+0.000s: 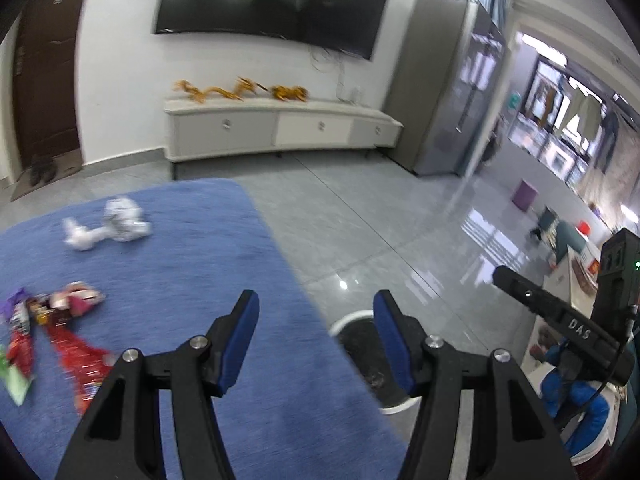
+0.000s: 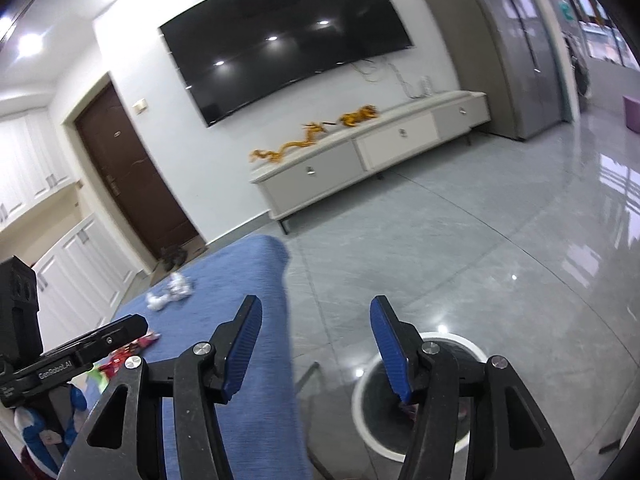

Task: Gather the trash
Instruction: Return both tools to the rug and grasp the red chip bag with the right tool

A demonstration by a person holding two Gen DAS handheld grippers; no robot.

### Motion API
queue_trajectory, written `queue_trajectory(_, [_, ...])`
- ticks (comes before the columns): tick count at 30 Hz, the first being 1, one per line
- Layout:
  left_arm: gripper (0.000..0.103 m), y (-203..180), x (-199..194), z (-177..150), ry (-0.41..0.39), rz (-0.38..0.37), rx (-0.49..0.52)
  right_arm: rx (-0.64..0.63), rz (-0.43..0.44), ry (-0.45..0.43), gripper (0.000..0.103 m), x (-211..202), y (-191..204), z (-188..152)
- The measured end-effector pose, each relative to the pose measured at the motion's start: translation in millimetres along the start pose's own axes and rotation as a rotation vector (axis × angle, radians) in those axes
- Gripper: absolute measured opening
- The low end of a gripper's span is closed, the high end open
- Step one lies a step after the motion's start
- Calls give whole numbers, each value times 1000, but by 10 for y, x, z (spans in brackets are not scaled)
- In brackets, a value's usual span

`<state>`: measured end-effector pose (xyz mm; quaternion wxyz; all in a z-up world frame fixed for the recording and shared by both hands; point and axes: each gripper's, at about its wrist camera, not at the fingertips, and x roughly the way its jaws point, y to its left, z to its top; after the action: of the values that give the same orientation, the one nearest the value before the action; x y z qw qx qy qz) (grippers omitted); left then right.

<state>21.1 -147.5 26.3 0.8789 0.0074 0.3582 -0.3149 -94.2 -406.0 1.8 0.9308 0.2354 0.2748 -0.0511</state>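
Observation:
Crumpled white paper point(image 1: 107, 225) lies at the far side of a blue-covered table point(image 1: 192, 264); it also shows in the right wrist view point(image 2: 170, 294). Red, pink and purple snack wrappers point(image 1: 52, 320) lie at the table's left; they show in the right wrist view point(image 2: 124, 354) too. A white-rimmed round bin point(image 1: 360, 360) stands on the floor beside the table's right edge, also in the right wrist view point(image 2: 420, 396). My left gripper point(image 1: 316, 340) is open and empty above the table edge. My right gripper point(image 2: 316, 344) is open and empty above the bin and floor.
A low white TV cabinet point(image 1: 280, 128) with gold dragon figures stands under a wall TV point(image 1: 272, 0). A grey fridge point(image 1: 448, 92) is at the right, a brown door point(image 2: 128, 176) at the left. Glossy grey floor tiles point(image 2: 480, 248) spread beyond the table.

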Motion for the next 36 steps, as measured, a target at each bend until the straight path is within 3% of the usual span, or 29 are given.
queue_trajectory(9, [58, 1197, -721, -220, -121, 165, -155, -120, 118, 43, 54, 200, 831, -13])
queue_trajectory(19, [57, 2453, -778, -500, -120, 229, -409, -264, 246, 169, 59, 645, 1693, -320])
queue_trajectory(29, [57, 2905, -436, -657, -141, 207, -529, -366, 345, 289, 62, 1122, 2318, -610])
queue_trajectory(36, [57, 3074, -205, -765, -87, 268, -531, -442, 385, 348, 65, 1422, 2611, -825])
